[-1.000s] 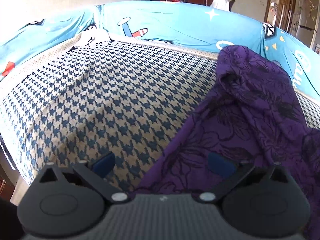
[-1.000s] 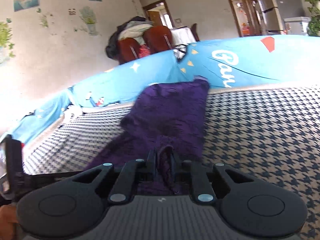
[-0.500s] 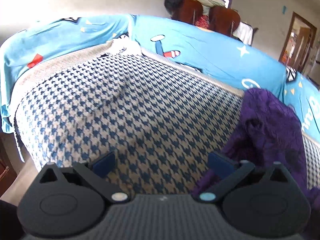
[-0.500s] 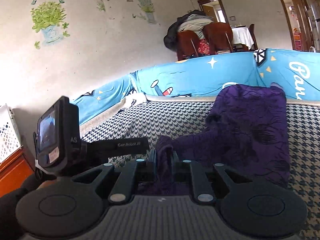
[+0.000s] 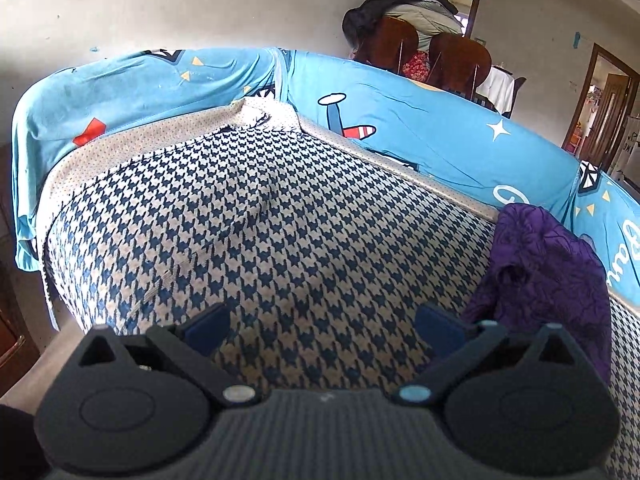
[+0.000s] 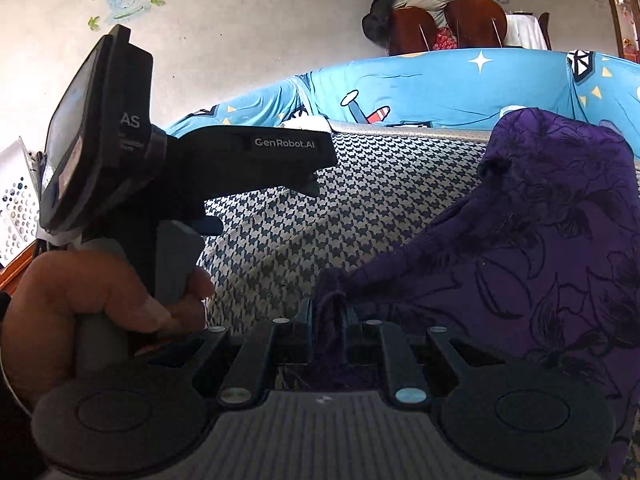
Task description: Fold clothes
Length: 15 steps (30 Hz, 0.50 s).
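Since a second before, my left gripper [image 5: 320, 330] had swung away from the purple garment [image 5: 548, 276]; its fingers were spread over the houndstooth cover [image 5: 260, 220], holding nothing, with the cloth bunched at the right against the blue sofa back [image 5: 420, 128]. From the right wrist, my right gripper [image 6: 329, 314] was clamped on a gathered edge of the dark-flowered purple garment [image 6: 540, 248], which draped rightward, creased. My left hand [image 6: 92, 308] gripped the other tool.

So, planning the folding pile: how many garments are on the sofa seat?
1: a purple floral garment, on the houndstooth seat by the blue backrest, one edge pinched in the right gripper. Others could lie outside both views.
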Each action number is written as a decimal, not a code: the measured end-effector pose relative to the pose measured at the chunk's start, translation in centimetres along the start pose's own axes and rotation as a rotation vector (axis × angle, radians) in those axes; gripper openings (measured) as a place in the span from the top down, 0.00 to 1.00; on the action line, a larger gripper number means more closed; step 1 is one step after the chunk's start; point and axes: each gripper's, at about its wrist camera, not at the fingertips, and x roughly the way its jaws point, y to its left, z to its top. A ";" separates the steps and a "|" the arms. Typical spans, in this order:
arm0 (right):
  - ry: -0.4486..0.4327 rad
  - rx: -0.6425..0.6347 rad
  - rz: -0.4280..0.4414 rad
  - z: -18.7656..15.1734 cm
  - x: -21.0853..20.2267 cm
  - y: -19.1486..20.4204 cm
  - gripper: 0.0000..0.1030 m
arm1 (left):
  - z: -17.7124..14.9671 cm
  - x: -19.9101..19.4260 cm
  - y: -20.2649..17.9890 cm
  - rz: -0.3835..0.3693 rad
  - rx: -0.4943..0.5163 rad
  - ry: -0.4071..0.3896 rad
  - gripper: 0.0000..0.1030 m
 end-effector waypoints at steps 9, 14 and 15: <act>0.084 0.022 0.004 -1.3 3.8 -1.1 0.85 | -0.4 0.3 -0.4 0.013 0.019 0.007 0.00; 0.095 0.009 0.012 -1.4 4.8 -1.4 0.85 | -0.5 0.6 -0.6 0.018 0.031 0.014 0.00; 0.097 0.010 0.016 -1.3 4.8 -1.5 0.83 | -0.6 0.7 -0.6 0.018 0.034 0.016 0.00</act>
